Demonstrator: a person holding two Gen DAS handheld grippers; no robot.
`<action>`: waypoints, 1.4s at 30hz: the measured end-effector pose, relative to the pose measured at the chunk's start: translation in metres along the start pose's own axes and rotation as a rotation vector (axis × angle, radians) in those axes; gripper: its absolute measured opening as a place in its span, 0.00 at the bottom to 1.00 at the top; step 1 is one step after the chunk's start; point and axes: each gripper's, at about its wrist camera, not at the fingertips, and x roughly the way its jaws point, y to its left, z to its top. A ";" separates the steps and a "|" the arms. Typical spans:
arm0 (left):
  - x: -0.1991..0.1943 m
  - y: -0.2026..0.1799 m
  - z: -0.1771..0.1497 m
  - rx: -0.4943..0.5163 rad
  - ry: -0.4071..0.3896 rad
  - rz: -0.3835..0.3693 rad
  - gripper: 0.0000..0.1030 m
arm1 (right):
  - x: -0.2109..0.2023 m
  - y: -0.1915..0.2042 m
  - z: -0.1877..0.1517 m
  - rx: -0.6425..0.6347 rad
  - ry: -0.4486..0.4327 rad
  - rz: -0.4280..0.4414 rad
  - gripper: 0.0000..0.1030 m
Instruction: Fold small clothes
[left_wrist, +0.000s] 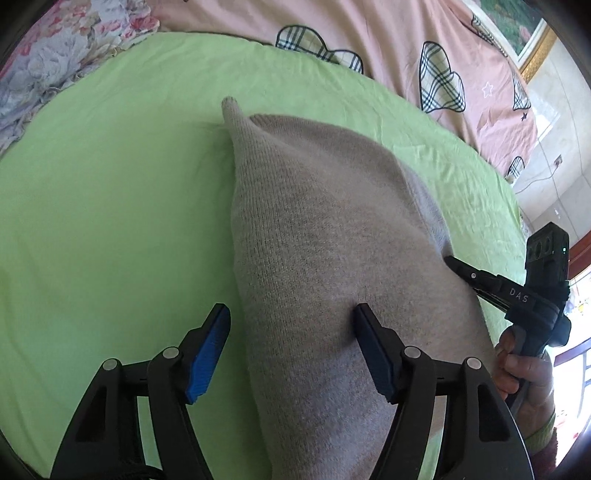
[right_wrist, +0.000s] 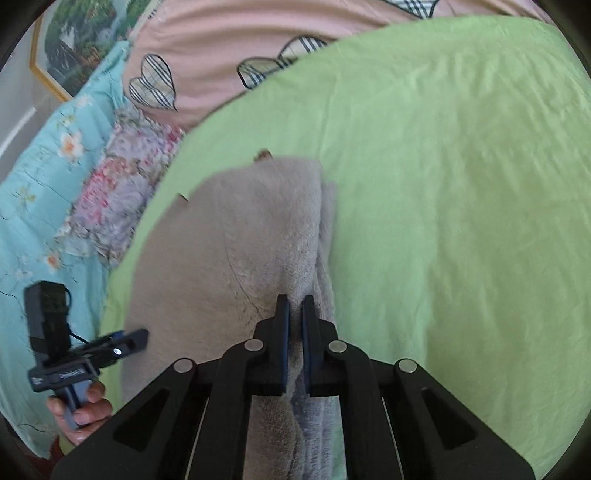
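Observation:
A beige knitted garment (left_wrist: 325, 240) lies lengthwise on a green sheet (left_wrist: 110, 203), its far end pulled up into a point. My left gripper (left_wrist: 291, 314) is open and straddles the garment's left edge: one blue pad is over the sheet, the other finger rests on the knit. In the right wrist view the same garment (right_wrist: 240, 240) shows a fluffy inner layer along its right side. My right gripper (right_wrist: 295, 306) is shut on a fold of that edge. From the left wrist view the right gripper (left_wrist: 454, 264) meets the garment's right side, held by a hand (left_wrist: 524, 373).
A pink quilt with plaid hearts (left_wrist: 406, 55) lies behind the green sheet (right_wrist: 461, 184). A floral pillow (right_wrist: 122, 199) and a light blue flowered blanket (right_wrist: 33, 184) are at the left. A framed picture (right_wrist: 74, 40) hangs on the wall.

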 end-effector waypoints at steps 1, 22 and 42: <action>-0.007 -0.001 -0.002 0.006 -0.011 0.006 0.65 | -0.006 -0.001 0.000 0.021 -0.016 0.021 0.07; -0.021 -0.031 -0.085 0.180 0.006 -0.068 0.33 | -0.018 0.013 -0.079 -0.145 0.043 -0.067 0.00; -0.050 -0.024 -0.103 0.125 -0.005 -0.005 0.36 | -0.050 0.027 -0.100 -0.147 -0.024 -0.104 0.04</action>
